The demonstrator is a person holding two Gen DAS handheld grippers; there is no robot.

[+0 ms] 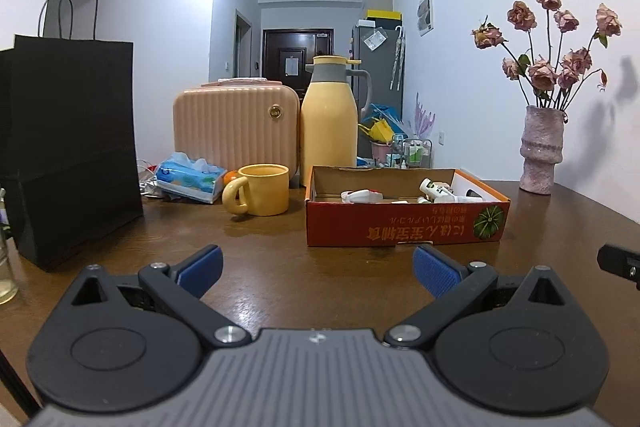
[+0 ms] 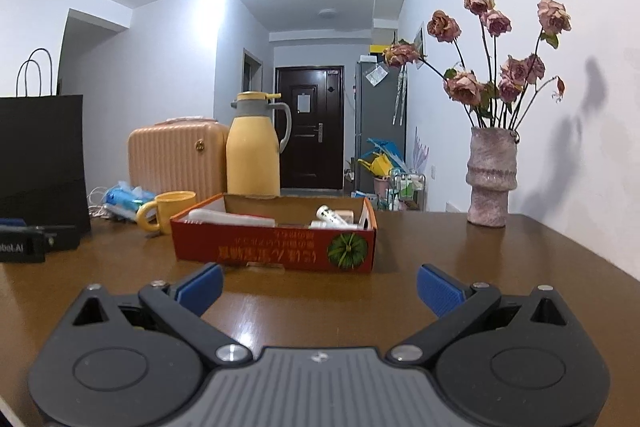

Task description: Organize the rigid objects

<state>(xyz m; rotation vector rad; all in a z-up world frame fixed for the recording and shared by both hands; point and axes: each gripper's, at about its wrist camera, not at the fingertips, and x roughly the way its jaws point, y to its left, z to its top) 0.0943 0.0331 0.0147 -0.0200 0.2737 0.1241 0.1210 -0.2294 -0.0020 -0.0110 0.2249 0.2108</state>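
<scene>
Left gripper (image 1: 318, 269) and right gripper (image 2: 320, 285) both spread wide, holding nothing, low over the wooden table (image 1: 280, 259). Red cardboard box (image 1: 404, 223) ahead holds small white items (image 1: 438, 189), possibly tubes. Yellow mug (image 1: 260, 195) stands left of the box.

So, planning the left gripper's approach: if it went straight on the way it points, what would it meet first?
Most likely the near wall of the cardboard box, after bare table. The left gripper is open and holds nothing; depth is uncertain.
</scene>
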